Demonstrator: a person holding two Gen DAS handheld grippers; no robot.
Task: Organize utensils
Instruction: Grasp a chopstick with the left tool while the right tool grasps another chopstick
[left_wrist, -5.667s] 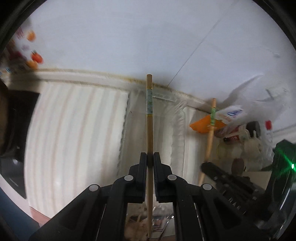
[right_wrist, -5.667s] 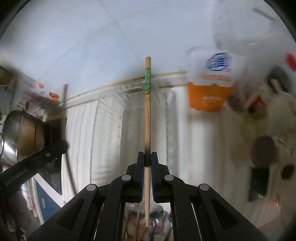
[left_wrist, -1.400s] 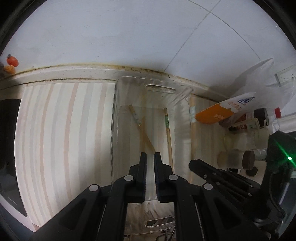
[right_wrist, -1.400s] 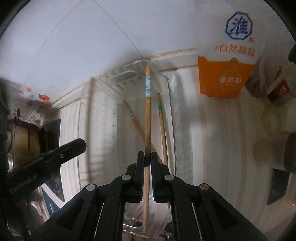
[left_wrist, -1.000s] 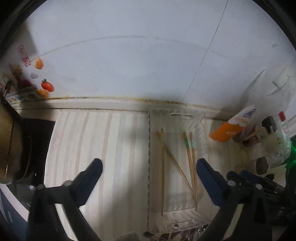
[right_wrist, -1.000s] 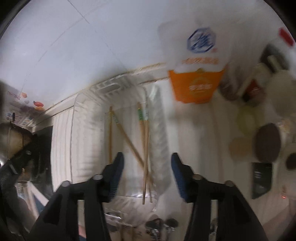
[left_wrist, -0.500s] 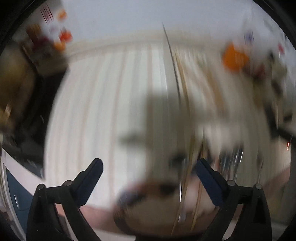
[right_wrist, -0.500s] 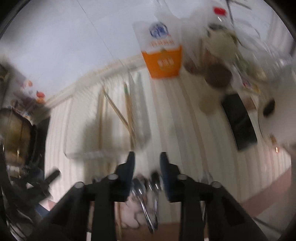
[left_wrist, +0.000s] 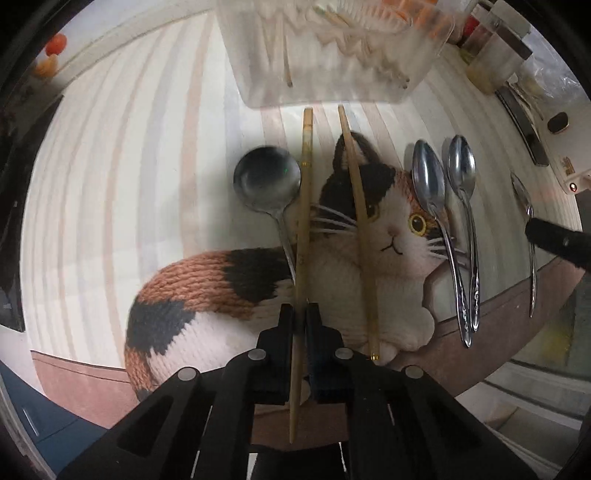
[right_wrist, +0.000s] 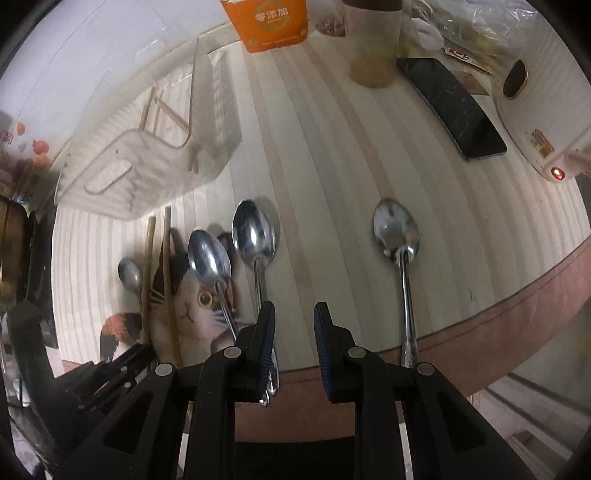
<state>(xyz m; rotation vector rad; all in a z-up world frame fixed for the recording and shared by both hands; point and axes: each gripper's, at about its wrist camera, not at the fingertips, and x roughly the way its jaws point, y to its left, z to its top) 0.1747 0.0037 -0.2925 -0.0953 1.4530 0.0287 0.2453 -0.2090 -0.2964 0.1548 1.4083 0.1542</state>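
Observation:
My left gripper (left_wrist: 300, 314) is shut on a wooden chopstick (left_wrist: 303, 206) that lies along a knitted cat mat (left_wrist: 258, 288). A second chopstick (left_wrist: 360, 221) lies beside it to the right. A round spoon (left_wrist: 267, 181) lies left of them, and two steel spoons (left_wrist: 448, 206) lie to the right. A clear plastic box (left_wrist: 332, 48) beyond holds several chopsticks. My right gripper (right_wrist: 294, 312) is open and empty, just right of two spoons (right_wrist: 236, 254); another spoon (right_wrist: 397, 240) lies further right.
An orange and white carton (right_wrist: 273, 22), jars (right_wrist: 373, 44), a black phone (right_wrist: 454, 107) and a white device with a red light (right_wrist: 554, 162) sit at the back right. The counter's brown front edge (right_wrist: 517, 295) runs close below the spoons. A dark stove (left_wrist: 11, 184) is at the left.
Both grippers let go of their chopsticks in the clear box and came back to the front of the counter. The left gripper has shut on another chopstick; the right one is open.

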